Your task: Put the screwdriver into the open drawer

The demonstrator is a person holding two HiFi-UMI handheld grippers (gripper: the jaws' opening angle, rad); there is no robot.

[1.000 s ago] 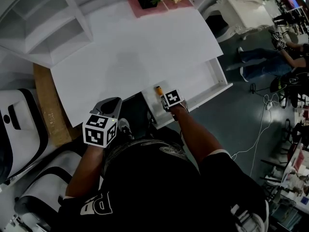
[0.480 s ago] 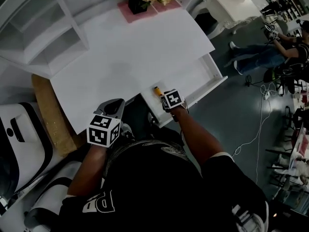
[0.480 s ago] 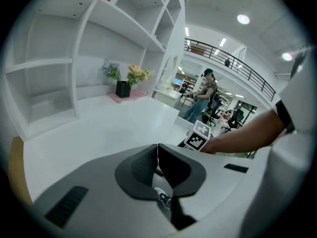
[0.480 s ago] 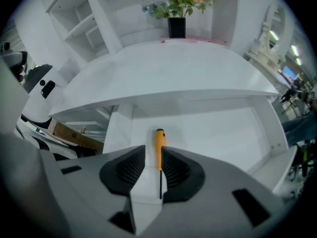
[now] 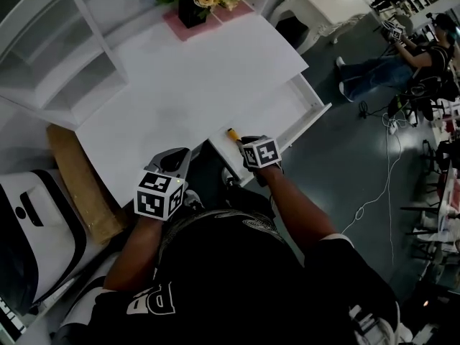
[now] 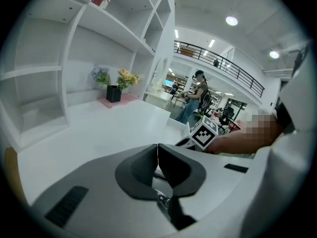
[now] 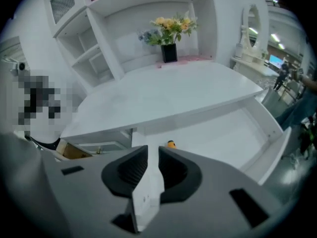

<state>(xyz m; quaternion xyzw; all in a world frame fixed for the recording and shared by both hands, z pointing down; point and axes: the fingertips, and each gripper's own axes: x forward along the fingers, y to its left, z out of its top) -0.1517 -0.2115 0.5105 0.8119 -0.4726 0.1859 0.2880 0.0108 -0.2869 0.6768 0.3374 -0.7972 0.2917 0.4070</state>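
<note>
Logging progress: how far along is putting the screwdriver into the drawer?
Done: the screwdriver lies inside the open drawer. In hand: nothing; the right gripper hangs over the drawer, its jaws having just been closing with nothing between them. Left to do: nothing that shows.

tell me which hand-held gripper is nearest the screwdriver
The right hand-held gripper, close by the screwdriver in the drawer; its jaws have just been closing, nothing between them. The left hand-held gripper hangs at the desk edge.
</note>
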